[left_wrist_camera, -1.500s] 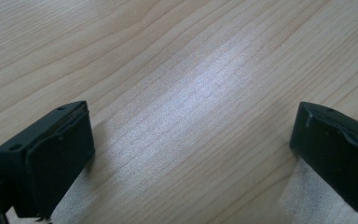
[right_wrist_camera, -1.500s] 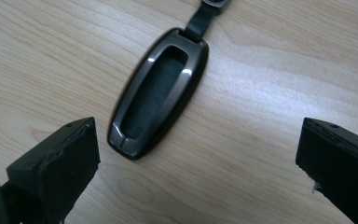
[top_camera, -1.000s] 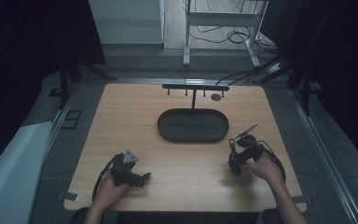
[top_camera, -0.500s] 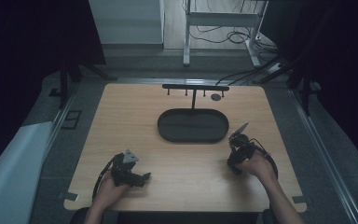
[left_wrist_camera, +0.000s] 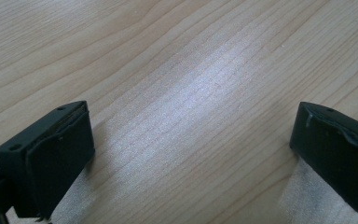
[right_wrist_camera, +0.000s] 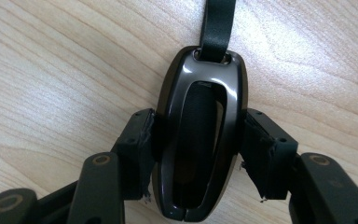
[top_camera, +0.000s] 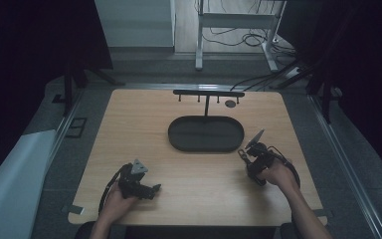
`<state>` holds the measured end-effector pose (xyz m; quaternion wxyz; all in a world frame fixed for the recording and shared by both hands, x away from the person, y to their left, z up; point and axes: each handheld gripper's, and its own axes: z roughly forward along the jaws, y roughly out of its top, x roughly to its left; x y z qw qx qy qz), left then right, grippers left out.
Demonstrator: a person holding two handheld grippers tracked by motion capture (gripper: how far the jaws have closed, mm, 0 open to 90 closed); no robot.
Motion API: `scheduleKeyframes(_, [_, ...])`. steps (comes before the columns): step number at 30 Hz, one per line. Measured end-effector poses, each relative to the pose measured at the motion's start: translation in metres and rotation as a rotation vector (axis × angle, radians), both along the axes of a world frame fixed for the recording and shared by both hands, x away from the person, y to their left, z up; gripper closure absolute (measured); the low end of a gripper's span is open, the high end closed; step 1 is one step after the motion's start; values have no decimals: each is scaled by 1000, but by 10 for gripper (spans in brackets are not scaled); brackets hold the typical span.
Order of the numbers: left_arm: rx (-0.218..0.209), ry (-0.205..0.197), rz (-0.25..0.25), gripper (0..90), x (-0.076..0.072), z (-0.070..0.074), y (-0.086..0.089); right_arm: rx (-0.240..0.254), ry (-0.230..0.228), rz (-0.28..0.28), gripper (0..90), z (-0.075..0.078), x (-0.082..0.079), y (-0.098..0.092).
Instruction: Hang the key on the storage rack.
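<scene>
Nearer the tray (top_camera: 206, 133), right tool (right_wrist_camera: 198, 140) grips a key fob (right_wrist_camera: 199, 135); left tool (left_wrist_camera: 191, 154) gapes wide.

Dim lab: wooden table (top_camera: 144, 124), black curtains (top_camera: 35, 40), floor cables (top_camera: 243, 37).

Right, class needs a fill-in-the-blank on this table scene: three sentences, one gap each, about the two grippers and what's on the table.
1. The right gripper is shut on the ____, which has a black strap.
2. The left gripper has its jaws ____ over the bare wooden table.
3. The dark oval tray lies ____ the rack and the grippers.

Missing words: key fob; open; between
</scene>
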<state>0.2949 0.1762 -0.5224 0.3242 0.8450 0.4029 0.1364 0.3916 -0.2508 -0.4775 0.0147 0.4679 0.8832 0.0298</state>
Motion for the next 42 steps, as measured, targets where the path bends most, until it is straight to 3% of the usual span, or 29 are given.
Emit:
scheduleKeyframes(11, [2, 0, -1, 0, 0, 0, 0, 37, -15, 13, 482, 12, -2, -8])
scheduleKeyframes(36, [1, 0, 1, 0, 1, 0, -1, 91, -75, 24, 488, 67, -3, -18])
scheduleKeyframes(42, [2, -1, -1, 0, 1, 0, -1, 101, -71, 35, 488, 79, -2, -21])
